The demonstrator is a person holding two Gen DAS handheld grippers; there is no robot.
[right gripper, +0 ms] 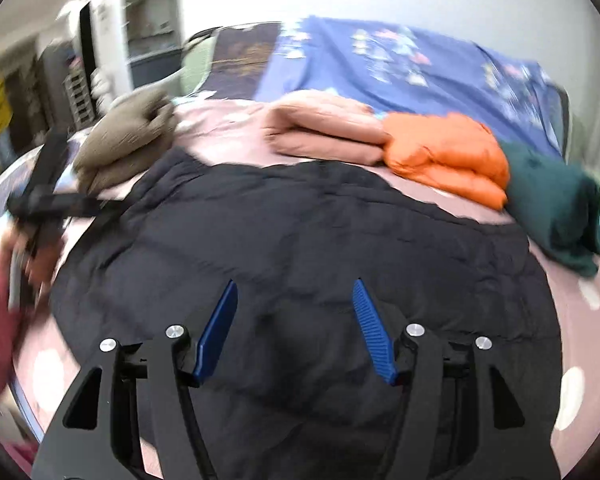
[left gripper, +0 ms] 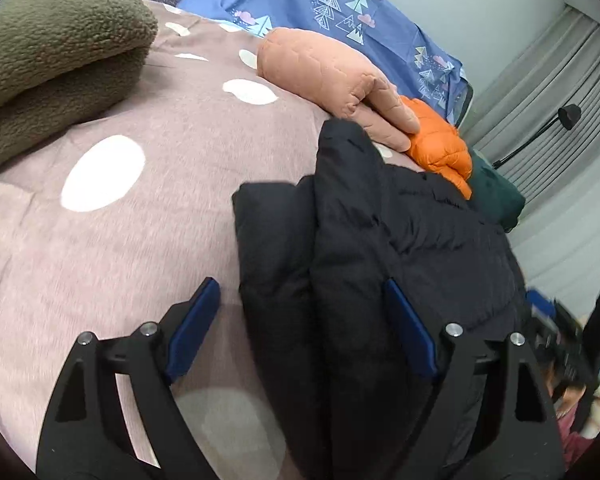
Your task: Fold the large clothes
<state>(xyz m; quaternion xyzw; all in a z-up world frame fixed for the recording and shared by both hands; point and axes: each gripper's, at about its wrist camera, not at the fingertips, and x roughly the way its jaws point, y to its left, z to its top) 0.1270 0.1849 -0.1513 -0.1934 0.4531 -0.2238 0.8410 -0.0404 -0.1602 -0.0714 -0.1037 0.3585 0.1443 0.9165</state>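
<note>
Left gripper (left gripper: 300, 300) hangs w/ jaws wide, nothing clamped — black jacket (left gripper: 380, 248) lies right under and ahead, its folded sleeve running lengthwise away between the pads. Right gripper (right gripper: 296, 312), jaws apart and empty, hovers over jacket's middle — roughly equally near.

1. Your clearest room is the bare pink bedspread (left gripper: 140, 240), left of the black jacket (left gripper: 380, 260).
2. The olive fleece (left gripper: 52, 60) blocks the far left.
3. Peach bundle (right gripper: 324, 132), orange jacket (right gripper: 448, 156) and green garment (right gripper: 556, 208) line the far edge, apparently touching.
</note>
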